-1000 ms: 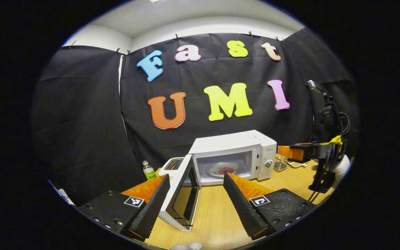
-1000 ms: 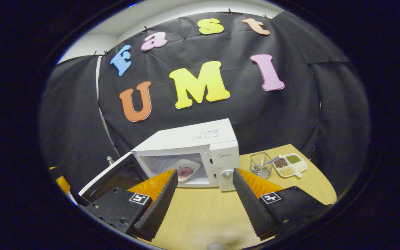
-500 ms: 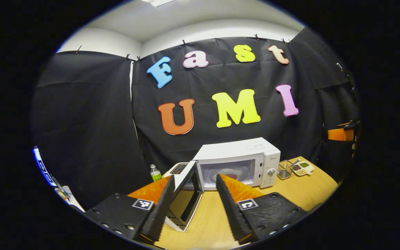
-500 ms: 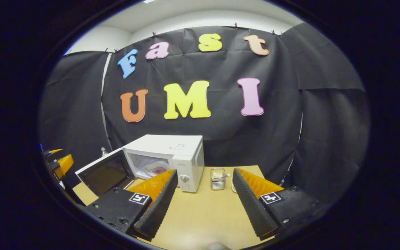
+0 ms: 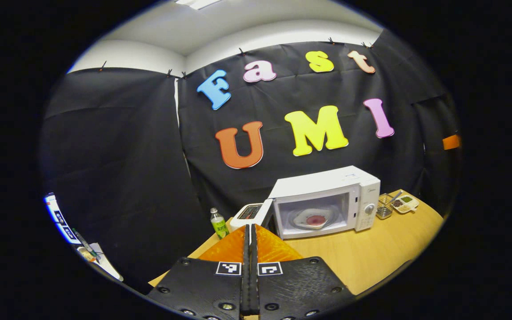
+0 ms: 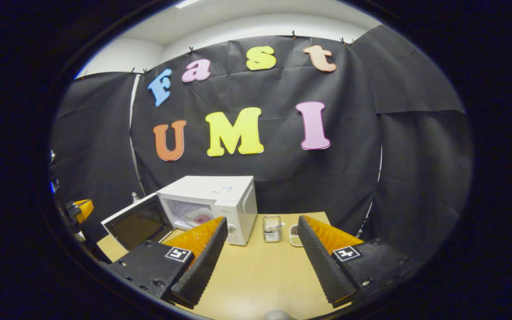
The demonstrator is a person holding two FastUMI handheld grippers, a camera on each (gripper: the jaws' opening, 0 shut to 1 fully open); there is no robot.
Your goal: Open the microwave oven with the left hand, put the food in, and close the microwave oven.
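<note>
Left gripper [image 5: 250,249]: clenched, its two fingers pressed flat together with nothing seen between them. Just beyond its fingertips, ahead and slightly right, stands the white microwave oven [image 5: 327,200] on the wooden counter [image 5: 371,258], cavity facing the gripper. The oven door [image 5: 267,215] is swung open and appears edge-on directly past the fingertips; whether it touches them cannot be told. Inside the cavity lies a white plate [image 5: 313,218] bearing a red piece of food [image 5: 314,220].

To the left of the oven, ahead of this gripper, sit a white toaster [image 5: 249,213] and a small green-labelled bottle [image 5: 218,223]. To the right of the oven, a clear container [image 5: 385,208] and a divided snack dish [image 5: 405,203] rest on the counter.

Right gripper [image 6: 260,258]: released, fingers spread wide and holding nothing, hovering above bare counter [image 6: 260,275]. The microwave oven [image 6: 214,200] lies ahead and to its left, well apart, seen from its control-panel side. From here the open door [image 6: 138,220] presents its dark window face, and the plate [image 6: 196,218] with the food [image 6: 202,218] is glimpsed within. The clear container [image 6: 272,229] stands straight ahead between the spread fingers, with the snack dish [image 6: 294,235] partly hidden behind the right-hand finger. At the far left edge appears part of the other gripper [image 6: 78,209].
</note>
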